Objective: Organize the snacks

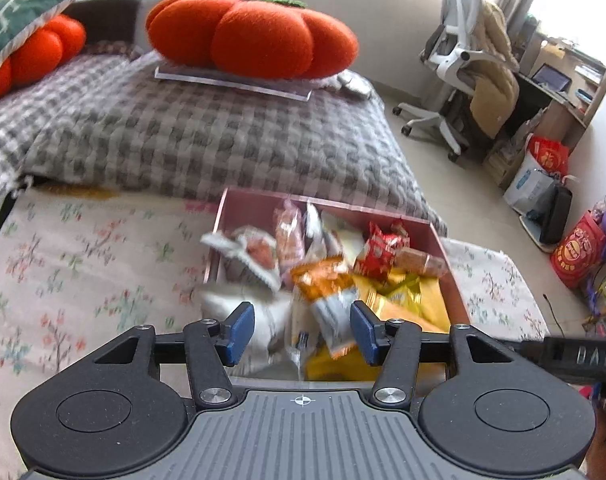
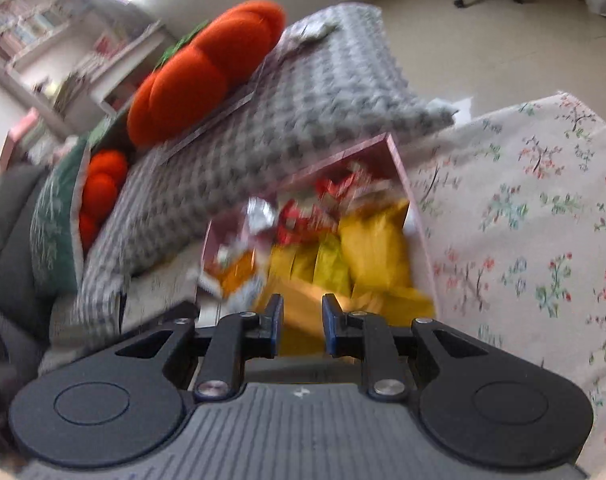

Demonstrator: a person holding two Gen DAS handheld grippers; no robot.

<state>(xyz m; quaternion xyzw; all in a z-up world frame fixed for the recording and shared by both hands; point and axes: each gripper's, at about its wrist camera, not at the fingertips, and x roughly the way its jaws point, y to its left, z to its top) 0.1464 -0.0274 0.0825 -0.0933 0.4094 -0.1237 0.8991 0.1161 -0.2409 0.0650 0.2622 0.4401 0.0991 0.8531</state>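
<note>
A pink box lies on the floral sheet, heaped with snack packets. White ones spill over its left wall, an orange-and-white one lies in the middle, red ones sit at the back and yellow ones on the right. My left gripper hovers over the box's near end, open, with the orange-and-white packet seen between its blue pads, untouched. In the blurred right wrist view the same box appears tilted. My right gripper hangs over the yellow packets, its jaws a narrow gap apart, with nothing pinched.
A grey checked blanket lies just behind the box, with an orange pumpkin cushion on it. The floral sheet stretches to the left. Right of the bed are bare floor, an office chair and red bags.
</note>
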